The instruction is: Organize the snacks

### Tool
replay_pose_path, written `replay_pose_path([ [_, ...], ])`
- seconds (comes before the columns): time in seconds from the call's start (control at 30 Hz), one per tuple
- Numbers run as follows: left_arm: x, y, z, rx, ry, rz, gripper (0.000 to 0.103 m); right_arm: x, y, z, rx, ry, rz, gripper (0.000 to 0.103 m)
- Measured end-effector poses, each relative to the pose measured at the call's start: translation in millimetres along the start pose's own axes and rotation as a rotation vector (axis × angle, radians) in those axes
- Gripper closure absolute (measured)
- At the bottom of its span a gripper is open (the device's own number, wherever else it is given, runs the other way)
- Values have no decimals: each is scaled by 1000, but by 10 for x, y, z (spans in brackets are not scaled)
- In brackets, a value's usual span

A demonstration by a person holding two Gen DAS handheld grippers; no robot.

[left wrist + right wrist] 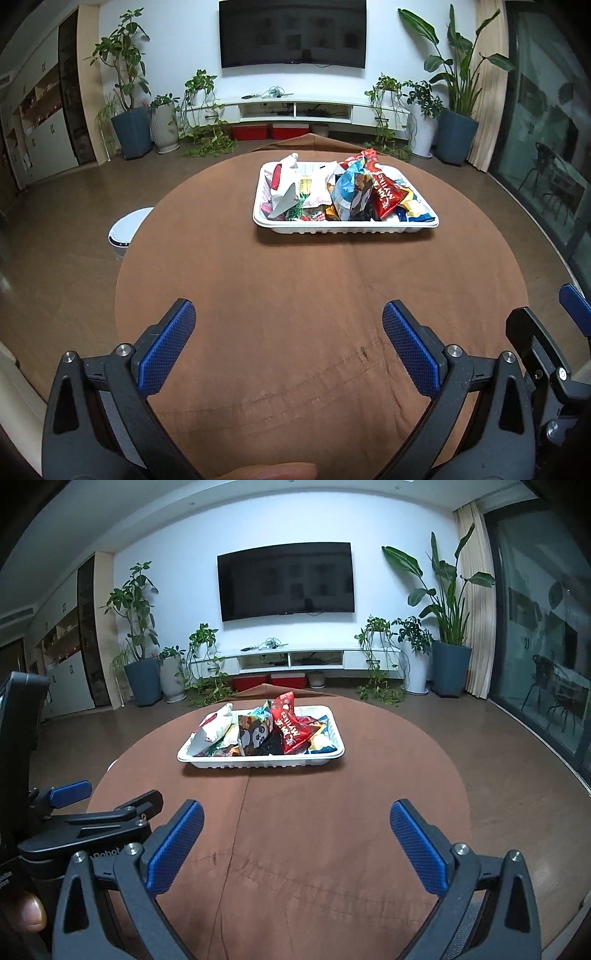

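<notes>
A white plastic tray point(347, 226) stands on the far half of a round table with a brown cloth point(295, 314); it also shows in the right wrist view point(258, 761). Several snack packs are piled in it, among them a red bag point(384, 192) point(290, 725), a blue-and-black panda bag point(352, 192) point(256, 736) and a white pack point(286, 184) point(212, 731). My left gripper point(289, 317) is open and empty above the near part of the cloth. My right gripper point(296, 818) is open and empty beside it, to its right.
A white round bin point(123, 232) stands on the floor left of the table. Beyond the table are a TV point(293, 33) on the wall, a low white cabinet point(295, 109) and potted plants. Glass doors point(546, 147) are at the right.
</notes>
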State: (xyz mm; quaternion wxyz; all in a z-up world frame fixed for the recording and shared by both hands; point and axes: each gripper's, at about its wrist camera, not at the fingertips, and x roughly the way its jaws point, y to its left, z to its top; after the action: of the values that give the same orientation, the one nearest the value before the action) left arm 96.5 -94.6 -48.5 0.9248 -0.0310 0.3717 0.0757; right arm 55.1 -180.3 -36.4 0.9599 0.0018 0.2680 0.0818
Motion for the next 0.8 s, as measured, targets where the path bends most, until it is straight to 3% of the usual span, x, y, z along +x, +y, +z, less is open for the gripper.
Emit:
replay_pose_path([
  [0.8, 41, 62, 6, -11, 24, -17, 0, 60, -13, -2, 0, 33, -4, 0],
])
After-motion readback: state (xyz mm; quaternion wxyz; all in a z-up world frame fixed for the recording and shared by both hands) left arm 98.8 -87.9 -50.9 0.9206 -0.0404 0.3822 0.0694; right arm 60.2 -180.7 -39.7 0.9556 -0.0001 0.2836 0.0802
